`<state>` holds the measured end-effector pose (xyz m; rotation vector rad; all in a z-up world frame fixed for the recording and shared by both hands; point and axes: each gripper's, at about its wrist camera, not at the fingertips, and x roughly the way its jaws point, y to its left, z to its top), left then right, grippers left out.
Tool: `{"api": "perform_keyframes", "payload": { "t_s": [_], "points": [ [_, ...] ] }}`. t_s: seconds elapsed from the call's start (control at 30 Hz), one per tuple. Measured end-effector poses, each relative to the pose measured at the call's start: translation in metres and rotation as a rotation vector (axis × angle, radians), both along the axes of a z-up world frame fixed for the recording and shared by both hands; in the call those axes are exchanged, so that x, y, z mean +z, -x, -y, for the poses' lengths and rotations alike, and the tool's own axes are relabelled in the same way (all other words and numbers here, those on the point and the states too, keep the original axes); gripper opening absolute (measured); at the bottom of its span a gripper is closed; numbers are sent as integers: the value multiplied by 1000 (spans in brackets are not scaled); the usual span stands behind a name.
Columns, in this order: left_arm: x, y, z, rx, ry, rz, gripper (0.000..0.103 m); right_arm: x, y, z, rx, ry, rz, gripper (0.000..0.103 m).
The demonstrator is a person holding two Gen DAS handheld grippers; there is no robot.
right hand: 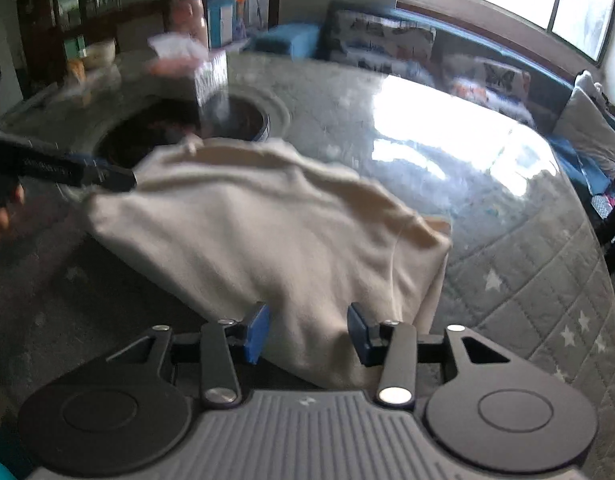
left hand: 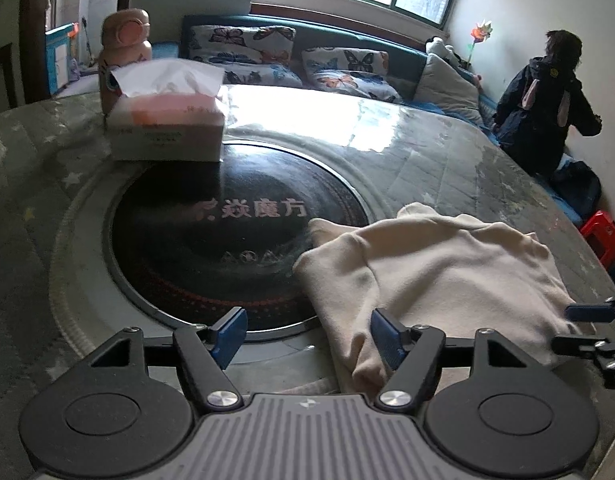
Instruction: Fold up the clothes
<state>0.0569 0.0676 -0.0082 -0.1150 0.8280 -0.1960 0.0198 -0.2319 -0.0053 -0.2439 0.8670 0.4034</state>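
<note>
A cream garment [left hand: 439, 276] lies crumpled and partly folded on the round table, overlapping the black glass centre disc [left hand: 227, 240]. My left gripper [left hand: 307, 336] is open at the garment's near left corner; its right finger [left hand: 387, 336] rests against the cloth. My right gripper [right hand: 307, 332] is open, its jaws standing either side of the garment's [right hand: 267, 232] near edge. The left gripper's finger [right hand: 87, 172] shows at the cloth's far left corner in the right wrist view. The right gripper's fingers [left hand: 587, 328] show at the right edge in the left wrist view.
A tissue box [left hand: 167, 120] and a pink bottle [left hand: 123, 52] stand at the table's far left. The table [left hand: 447, 160] has a grey quilted star cover under glass. A sofa with butterfly cushions [left hand: 339, 64], a child [left hand: 547, 100] and a red stool [left hand: 603, 236] are beyond.
</note>
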Motion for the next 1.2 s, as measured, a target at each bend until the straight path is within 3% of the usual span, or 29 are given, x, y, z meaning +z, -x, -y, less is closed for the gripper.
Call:
{"api": "perform_keyframes", "payload": {
  "t_s": [0.13,0.2,0.3,0.5,0.57,0.73,0.97,1.03,1.1,1.2],
  "points": [
    [7,10,2,16,-18,11,75,-8,2,-2,3,36,-14,51],
    [9,18,2,24,-25,22,82,-3,6,-6,9,31,9,52],
    [11,26,2,34,-37,24,87,6,12,-18,43,10,24,63],
    [17,36,-3,71,-38,50,103,11,19,-51,155,65,56,69],
    [19,36,-6,85,-36,60,103,13,23,-65,211,83,72,74],
    [22,29,-13,128,-23,52,103,11,27,-106,354,147,106,73],
    [17,20,-20,163,8,11,103,-2,31,-159,516,205,141,61],
    [16,18,-21,161,17,2,103,-9,29,-169,535,233,140,50],
    [15,16,-22,156,42,-9,103,-15,27,-177,544,256,145,30],
    [15,12,-23,152,81,-33,103,-14,21,-177,521,213,125,13]
  ]
}}
